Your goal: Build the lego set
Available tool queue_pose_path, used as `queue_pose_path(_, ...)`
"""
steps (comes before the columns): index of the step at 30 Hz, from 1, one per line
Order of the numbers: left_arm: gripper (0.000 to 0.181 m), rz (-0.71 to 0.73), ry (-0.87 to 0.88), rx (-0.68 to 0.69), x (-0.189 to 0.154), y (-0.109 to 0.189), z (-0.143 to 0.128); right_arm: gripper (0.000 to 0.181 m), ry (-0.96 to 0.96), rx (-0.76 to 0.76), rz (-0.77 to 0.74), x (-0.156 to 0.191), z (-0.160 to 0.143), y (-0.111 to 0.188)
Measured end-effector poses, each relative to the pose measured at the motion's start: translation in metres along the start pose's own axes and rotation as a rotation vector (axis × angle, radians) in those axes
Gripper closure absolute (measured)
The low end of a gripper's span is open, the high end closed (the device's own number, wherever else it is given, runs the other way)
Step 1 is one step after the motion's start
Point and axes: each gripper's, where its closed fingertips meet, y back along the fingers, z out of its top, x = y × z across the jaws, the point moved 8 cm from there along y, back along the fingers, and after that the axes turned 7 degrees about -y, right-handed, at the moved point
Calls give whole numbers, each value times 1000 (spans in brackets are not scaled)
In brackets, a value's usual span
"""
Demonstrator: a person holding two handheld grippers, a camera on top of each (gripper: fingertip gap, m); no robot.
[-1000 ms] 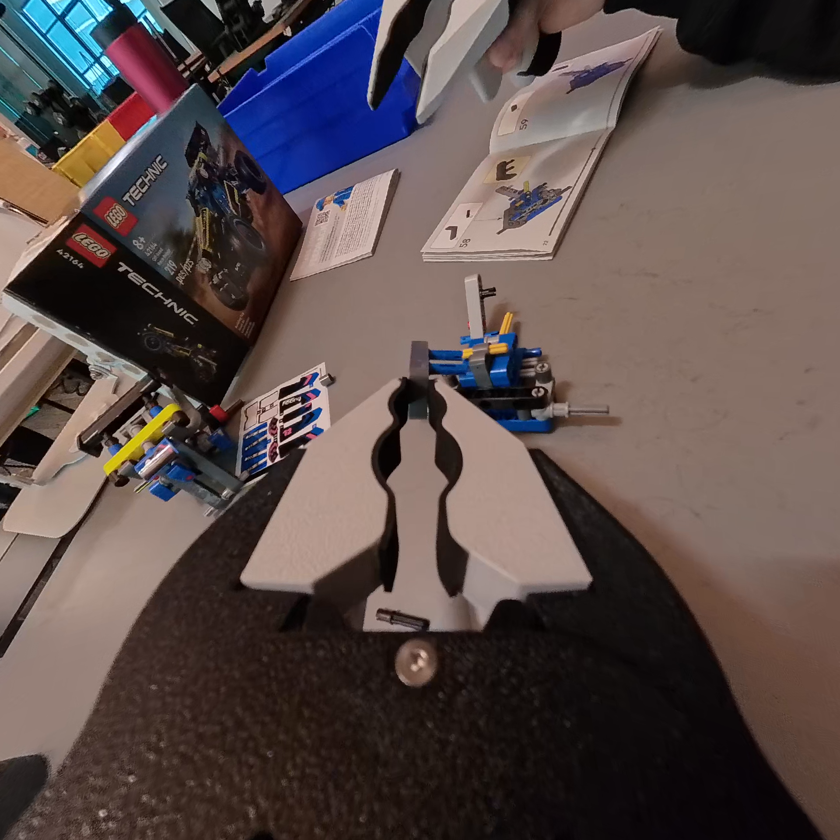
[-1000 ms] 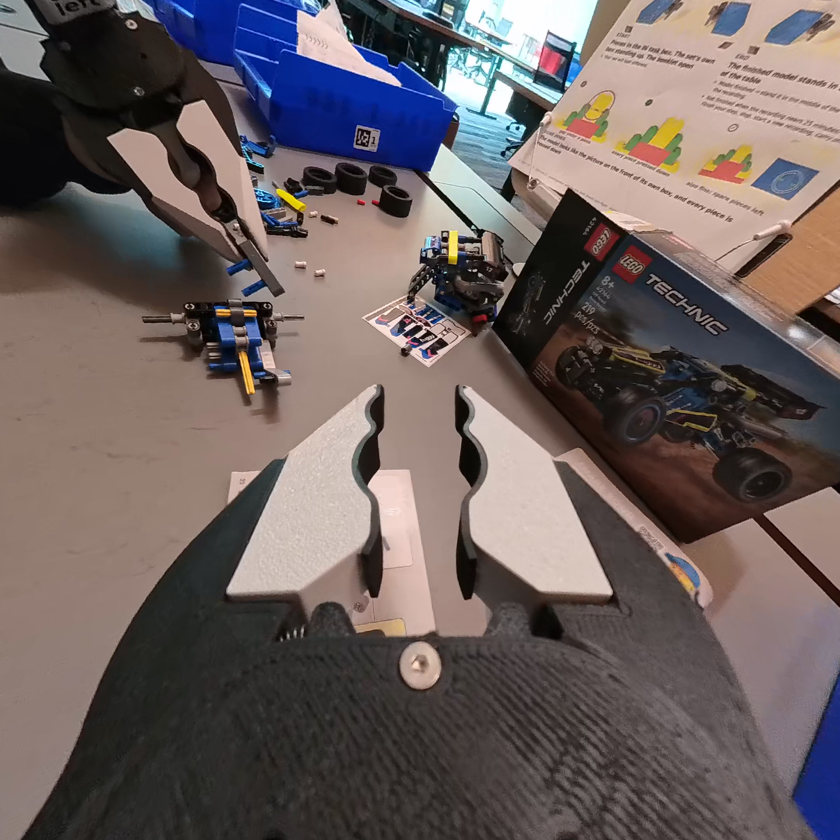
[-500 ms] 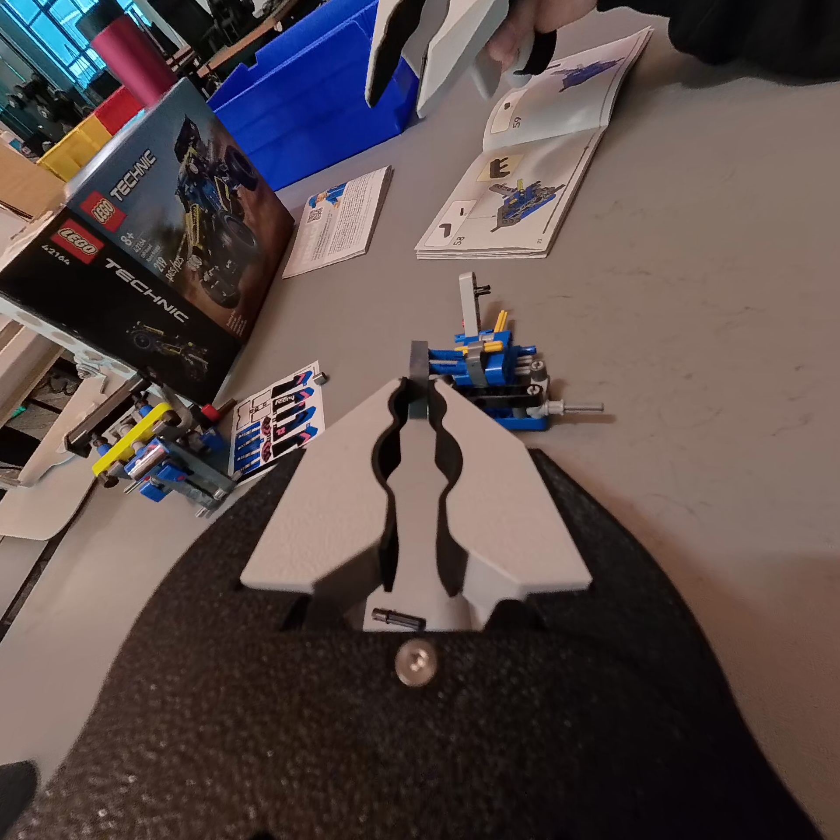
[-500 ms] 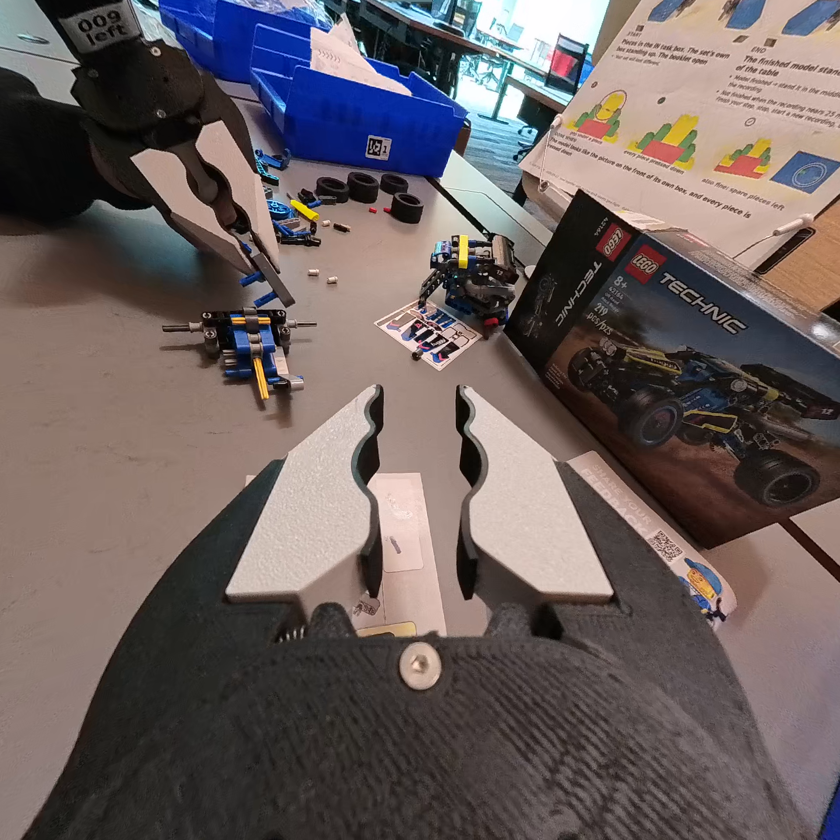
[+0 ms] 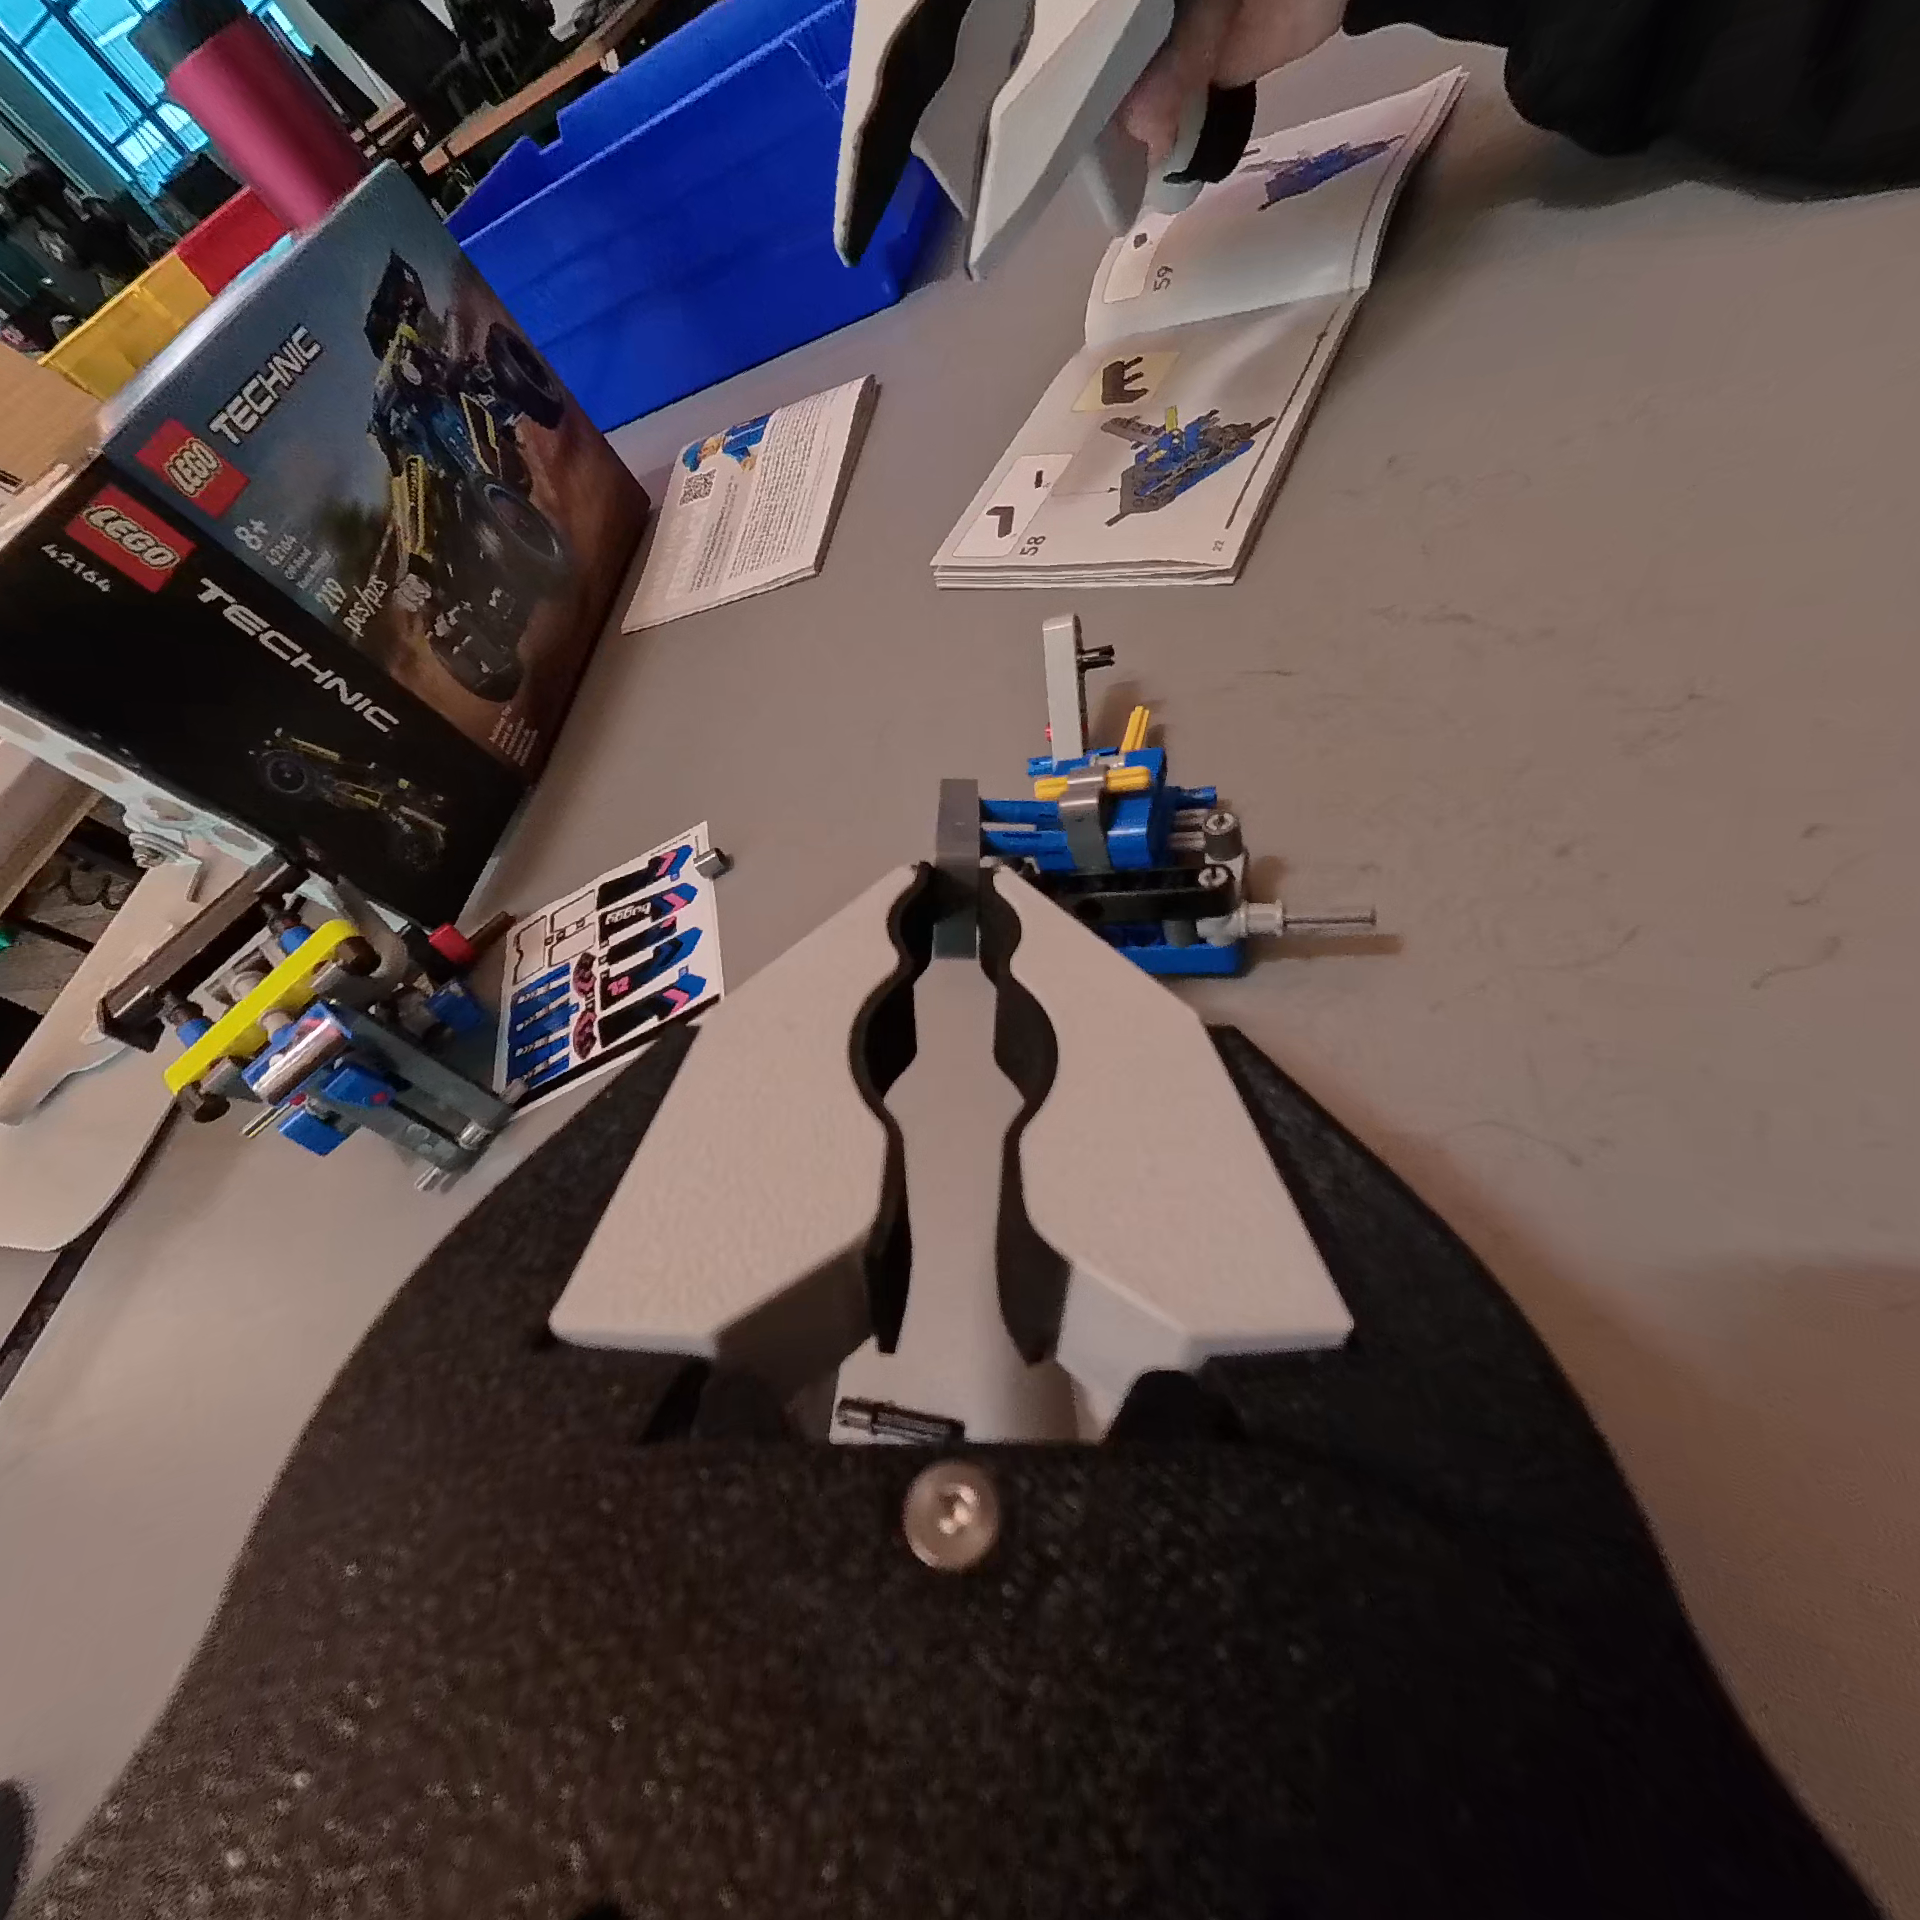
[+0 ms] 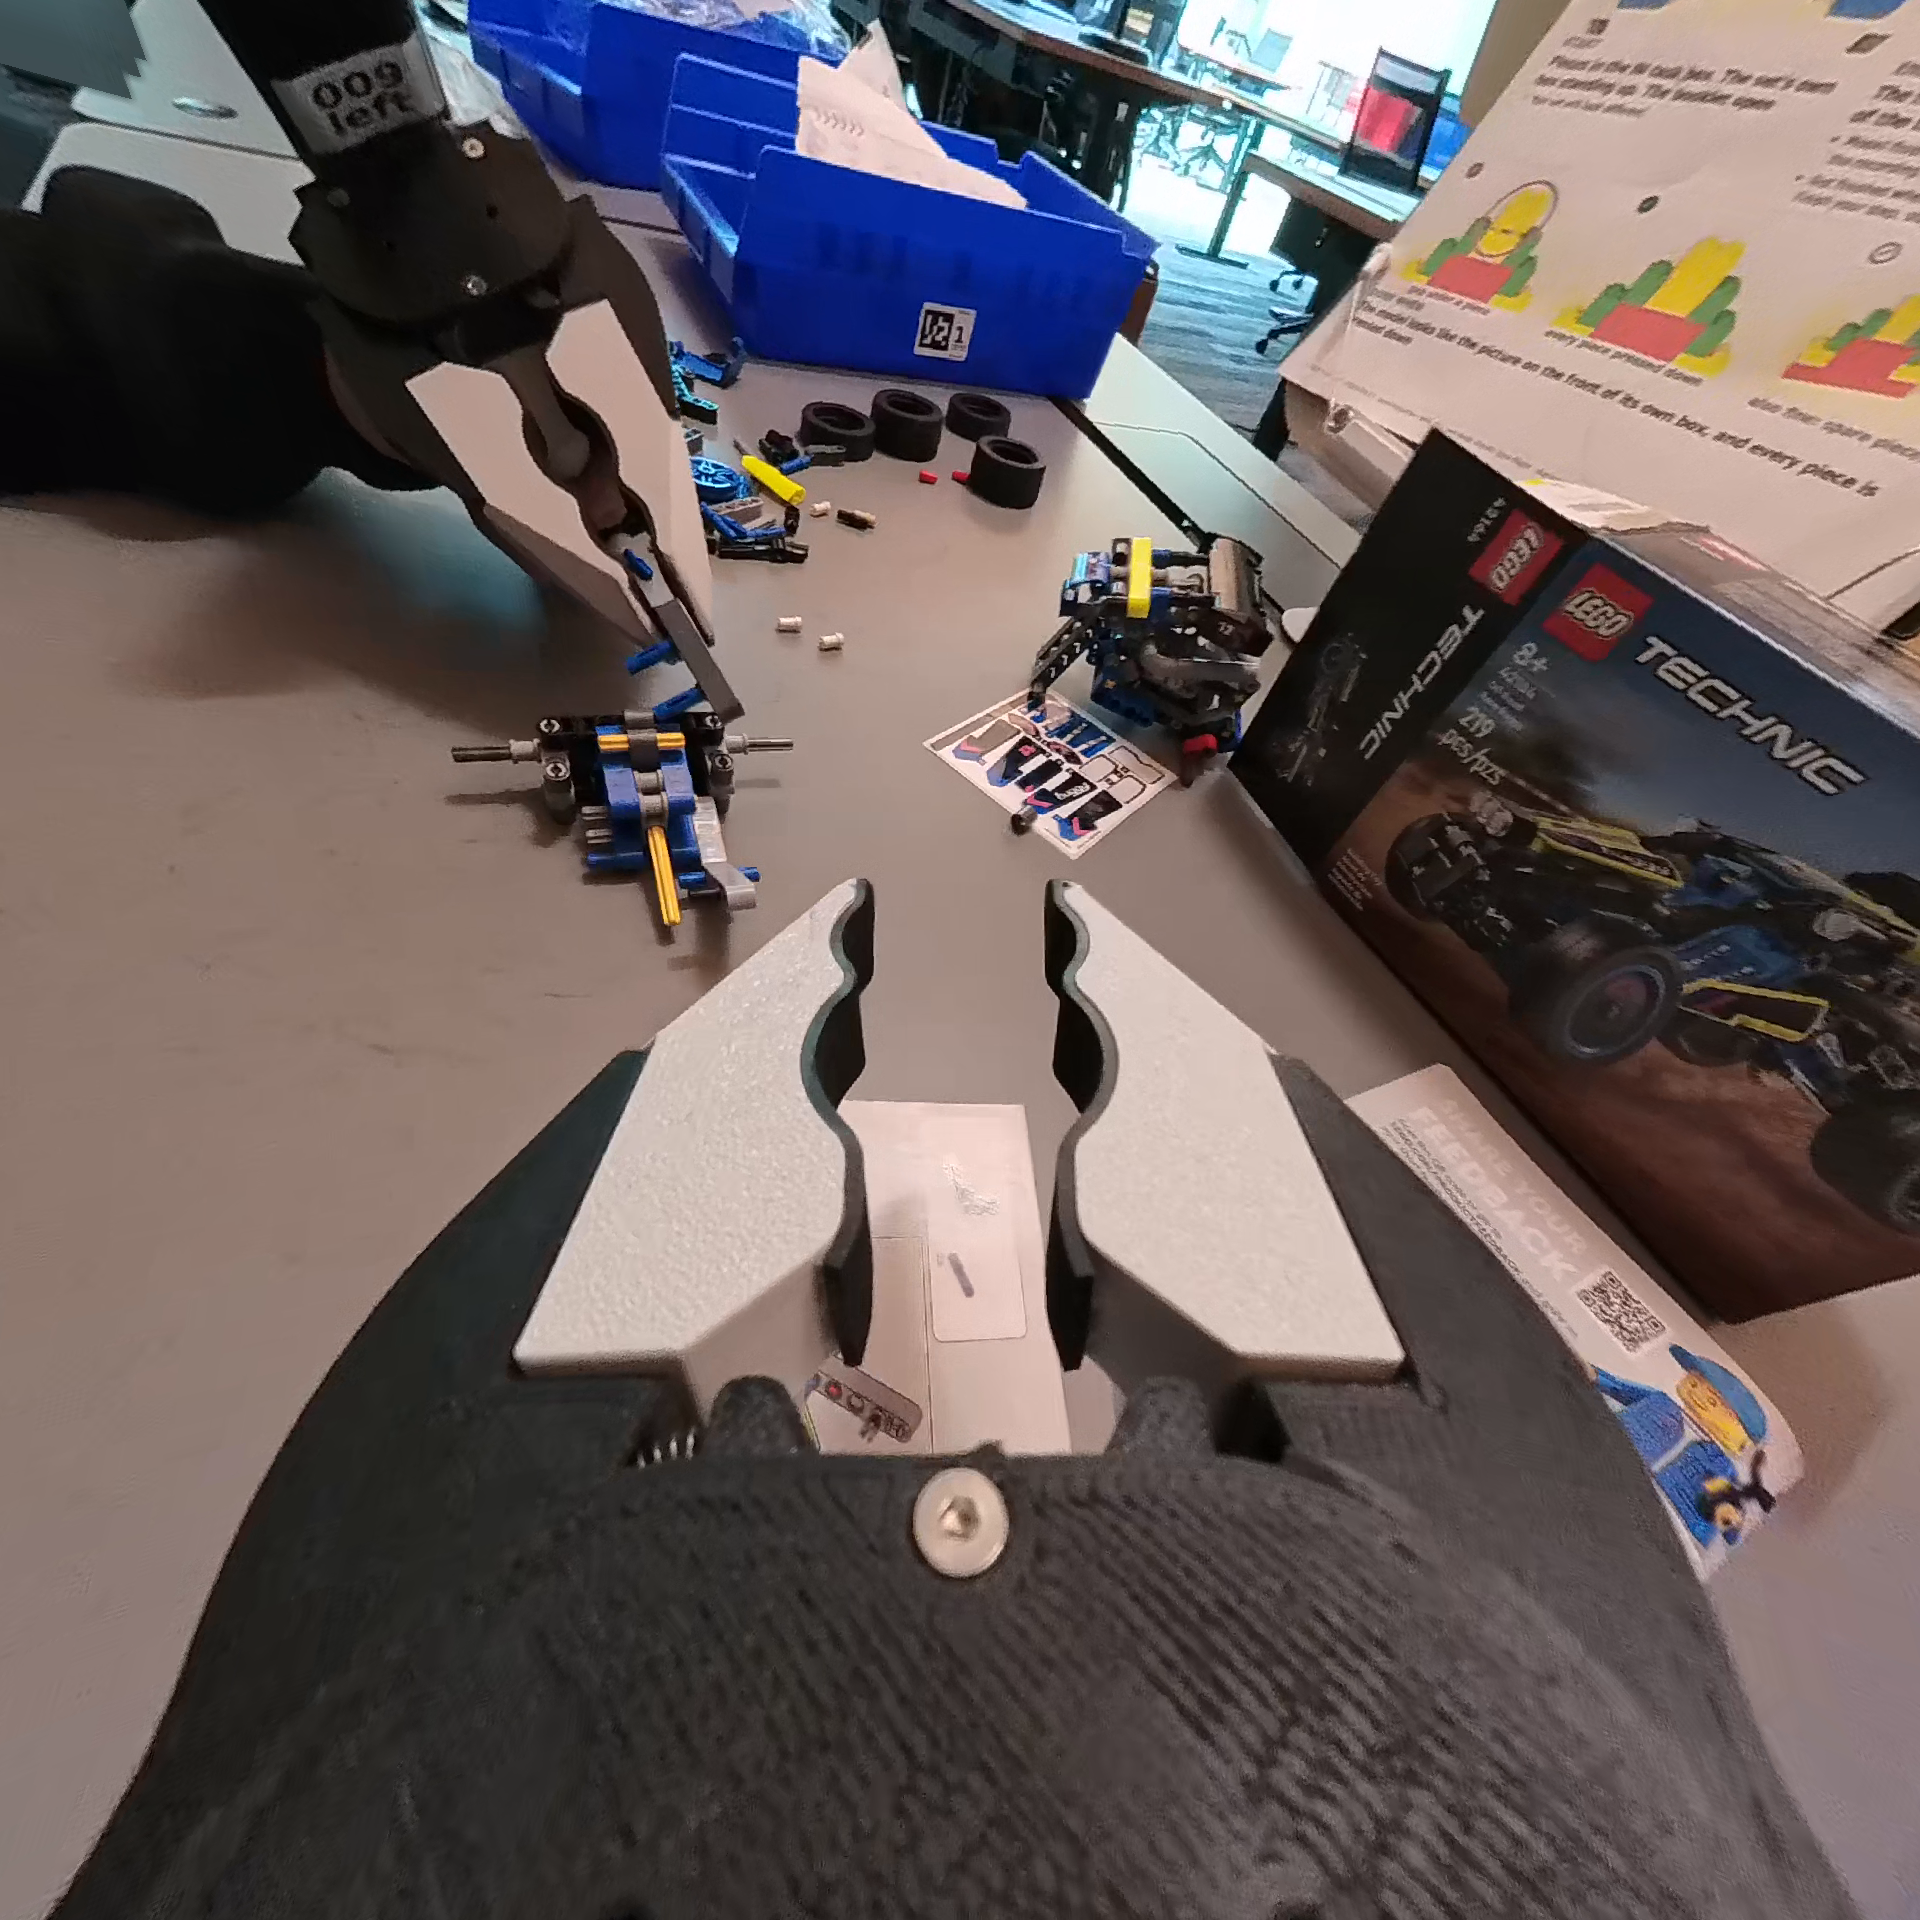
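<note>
My left gripper [image 5: 957, 894] is shut on a dark grey beam [image 5: 957, 844] and holds it just above the near left end of a small blue and black axle assembly [image 5: 1127, 862] on the grey table. The right wrist view shows the same gripper [image 6: 675, 613], beam [image 6: 698, 665] and assembly [image 6: 634, 795]. My right gripper [image 6: 958, 904] is open and empty, raised over the open instruction booklet [image 6: 951, 1226]; it also shows at the top of the left wrist view [image 5: 935, 197]. A second, larger sub-assembly with a yellow beam [image 6: 1153, 644] stands beside the set box.
The set box [image 6: 1621, 831] stands at the right, a sticker sheet [image 6: 1049, 774] in front of it. Loose parts and black tyres [image 6: 914, 426] lie before blue bins [image 6: 914, 249]. A leaflet [image 5: 758, 509] and the booklet [image 5: 1174, 447] lie beyond the assembly. A poster [image 6: 1662, 208] leans at far right. My hands' fingertips stand some 15 centimetres from each other.
My right gripper has drawn back and risen, so the table looks farther off. My left gripper with the beam has held nearly still by the axle assembly.
</note>
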Motion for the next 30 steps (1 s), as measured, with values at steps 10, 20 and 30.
queue_pose_path(10, 177, -17, -44, -75, 5, 0, -1, 139, 57, 16, 166, 30, 8, -34)
queue_pose_path(20, 176, -80, -28, -99, 9, 0, -5, 133, 18, 145, 254, 70, 6, -84)
queue_pose_path(30, 177, -278, 184, -5, 16, -13, -10, 138, -93, 170, 231, 68, 0, -95)
